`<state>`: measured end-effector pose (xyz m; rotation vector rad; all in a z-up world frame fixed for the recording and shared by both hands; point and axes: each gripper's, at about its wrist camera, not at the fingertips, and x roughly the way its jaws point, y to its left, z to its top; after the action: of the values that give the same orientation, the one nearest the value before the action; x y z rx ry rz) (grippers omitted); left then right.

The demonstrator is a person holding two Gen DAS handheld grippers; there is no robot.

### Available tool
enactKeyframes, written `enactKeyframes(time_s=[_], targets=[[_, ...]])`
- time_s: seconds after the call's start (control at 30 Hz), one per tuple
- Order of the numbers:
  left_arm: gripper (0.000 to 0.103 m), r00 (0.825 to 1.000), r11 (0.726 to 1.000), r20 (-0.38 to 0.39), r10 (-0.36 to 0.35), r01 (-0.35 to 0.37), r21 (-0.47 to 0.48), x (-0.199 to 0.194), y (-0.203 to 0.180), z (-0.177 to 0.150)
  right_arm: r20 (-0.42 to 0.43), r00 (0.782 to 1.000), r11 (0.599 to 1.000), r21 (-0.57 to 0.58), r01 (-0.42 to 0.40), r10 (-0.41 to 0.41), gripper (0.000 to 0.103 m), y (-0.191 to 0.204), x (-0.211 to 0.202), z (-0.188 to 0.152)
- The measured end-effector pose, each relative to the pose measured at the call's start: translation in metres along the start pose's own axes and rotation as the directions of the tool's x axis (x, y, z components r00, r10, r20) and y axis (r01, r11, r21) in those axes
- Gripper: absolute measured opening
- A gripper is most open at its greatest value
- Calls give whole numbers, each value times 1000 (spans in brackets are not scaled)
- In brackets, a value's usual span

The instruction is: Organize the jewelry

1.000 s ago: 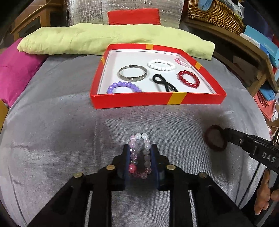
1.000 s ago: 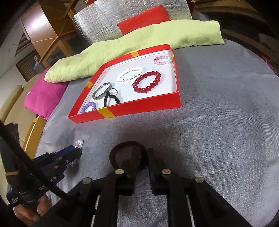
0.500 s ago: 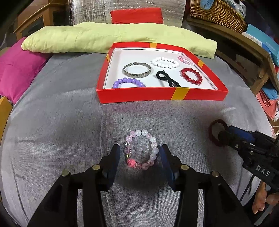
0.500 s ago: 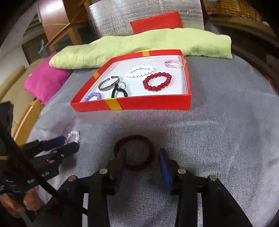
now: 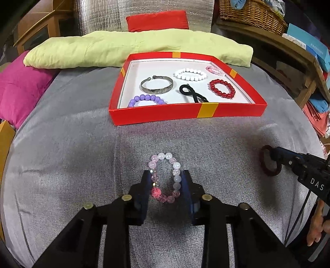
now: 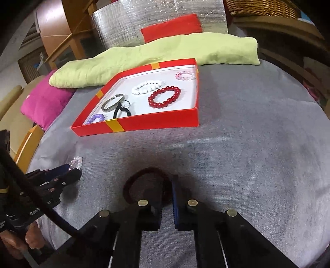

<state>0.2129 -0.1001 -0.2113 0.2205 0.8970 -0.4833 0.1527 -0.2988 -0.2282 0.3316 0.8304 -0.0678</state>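
A pink and white bead bracelet [image 5: 165,177] lies on the grey cloth between the fingers of my left gripper [image 5: 166,181], which are closed against its sides. It also shows in the right wrist view [image 6: 76,161]. A dark red hair tie [image 6: 142,181] lies on the cloth, and my right gripper [image 6: 168,185] is shut on its right side. In the left wrist view the hair tie [image 5: 268,162] sits at the right gripper's tip. A red box [image 5: 156,114] with a white floor holds several bracelets and a black hair tie [image 5: 191,93].
A green cushion [image 5: 123,49] lies behind the box, a pink cushion [image 5: 18,90] at the left. A wooden shelf [image 5: 288,47] with a wicker basket [image 5: 251,16] stands at the right. Grey cloth [image 6: 247,154] spreads between the box and both grippers.
Half a second ago both grippers stood open around their items. Now the left has closed on the bead bracelet and the right has closed on the dark red hair tie.
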Motion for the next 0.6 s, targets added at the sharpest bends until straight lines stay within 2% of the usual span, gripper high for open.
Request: enactKeyframes(time_s=[0.33, 0.6], targets=[[21, 1000, 999, 7, 23, -23, 36, -3, -7, -1, -6, 1000, 1000, 21, -12, 12, 8, -4, 2, 0], [20, 1000, 998, 14, 28, -29, 52, -6, -10, -2, -9, 999, 998, 44, -35, 35, 8, -8, 2, 0]])
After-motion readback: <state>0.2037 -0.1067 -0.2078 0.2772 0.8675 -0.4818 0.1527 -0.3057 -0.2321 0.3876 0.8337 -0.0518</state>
